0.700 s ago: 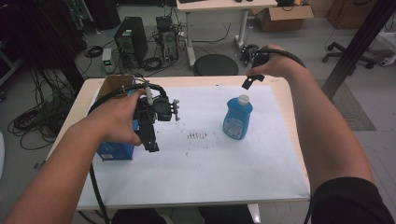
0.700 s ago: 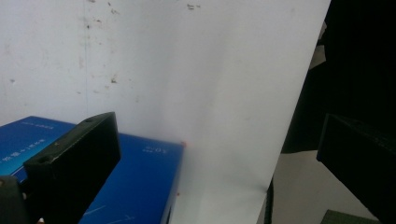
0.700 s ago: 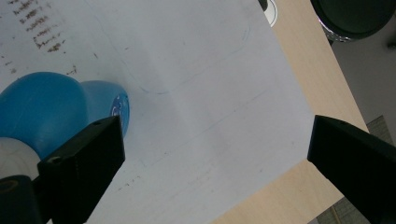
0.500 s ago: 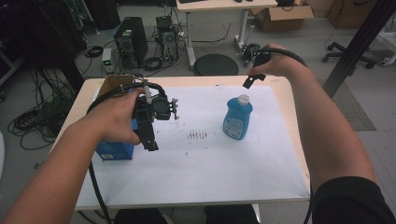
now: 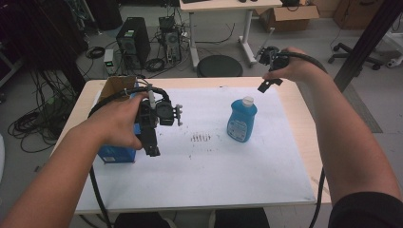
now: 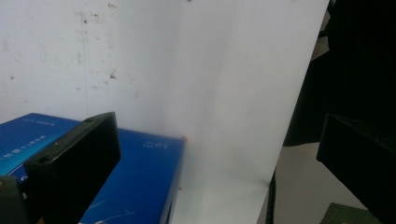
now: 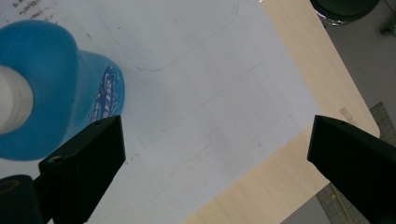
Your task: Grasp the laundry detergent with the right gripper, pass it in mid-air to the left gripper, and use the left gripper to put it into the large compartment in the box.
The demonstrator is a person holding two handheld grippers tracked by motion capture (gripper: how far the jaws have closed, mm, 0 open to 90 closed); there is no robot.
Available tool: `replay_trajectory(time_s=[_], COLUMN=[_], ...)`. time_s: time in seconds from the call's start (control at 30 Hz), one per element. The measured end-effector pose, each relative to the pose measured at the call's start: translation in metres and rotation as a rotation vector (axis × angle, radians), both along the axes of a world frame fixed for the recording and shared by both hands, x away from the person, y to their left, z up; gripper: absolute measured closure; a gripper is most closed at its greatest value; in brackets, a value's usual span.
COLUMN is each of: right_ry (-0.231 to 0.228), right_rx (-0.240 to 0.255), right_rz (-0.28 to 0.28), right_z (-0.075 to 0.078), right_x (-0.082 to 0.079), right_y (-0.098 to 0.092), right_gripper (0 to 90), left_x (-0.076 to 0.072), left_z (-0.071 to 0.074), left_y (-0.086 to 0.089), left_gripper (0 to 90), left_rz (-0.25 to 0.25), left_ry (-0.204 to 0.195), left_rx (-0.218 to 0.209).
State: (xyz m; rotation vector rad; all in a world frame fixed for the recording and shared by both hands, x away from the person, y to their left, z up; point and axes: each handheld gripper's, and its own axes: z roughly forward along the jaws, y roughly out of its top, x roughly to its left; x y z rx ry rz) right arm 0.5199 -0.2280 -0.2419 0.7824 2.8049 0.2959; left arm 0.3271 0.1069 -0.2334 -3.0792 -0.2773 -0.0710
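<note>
A blue box (image 5: 116, 154) lies on the white sheet (image 5: 204, 161) at the table's left. My left gripper (image 5: 152, 148) hangs just right of the box, pointing down. In the left gripper view the left gripper (image 6: 215, 126) is open, with the blue box (image 6: 140, 186) under its left jaw and bare sheet between the jaws. A blue bottle (image 5: 241, 121) with a white cap stands upright right of centre. My right gripper (image 5: 266, 85) is held above the far right of the table, behind the bottle. The right gripper (image 7: 215, 123) is open, with the bottle (image 7: 56, 102) beyond its left jaw.
A brown cardboard box (image 5: 115, 85) sits at the far left corner of the wooden table (image 5: 304, 142). Small dark marks (image 5: 199, 138) dot the sheet's middle. A round black stool (image 5: 219, 65) and computer towers (image 5: 133, 45) stand on the floor beyond the table.
</note>
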Motion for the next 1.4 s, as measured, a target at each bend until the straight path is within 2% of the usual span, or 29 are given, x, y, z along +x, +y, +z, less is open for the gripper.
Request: replay_trajectory(time_s=[0.1, 0.47, 1.03, 1.27, 1.4], right_ry=[0.005, 0.031, 0.055, 0.072, 0.07], right_rx=[0.005, 0.132, 0.175, 0.208, 0.227], right_rz=[-0.01, 0.004, 0.014, 0.004, 0.017], right_z=[0.0, -0.005, -0.03, -0.041, -0.045], right_x=[-0.007, -0.038, -0.064, -0.075, -0.082], right_y=[-0.009, -0.03, -0.041, -0.042, -0.04], right_gripper=[4.2, 4.5, 4.4, 4.2, 4.0], left_x=[-0.001, -0.004, -0.007, -0.007, -0.008], left_z=[0.0, 0.001, 0.002, 0.0, -0.002], left_y=[-0.001, -0.005, -0.006, -0.003, -0.003], left_gripper=[0.2, 0.2, 0.2, 0.2, 0.2], left_rz=[-0.005, -0.018, -0.035, -0.033, -0.037], left_ry=[0.0, -0.007, -0.017, -0.017, -0.015], left_rx=[0.008, 0.015, 0.01, 0.009, 0.006])
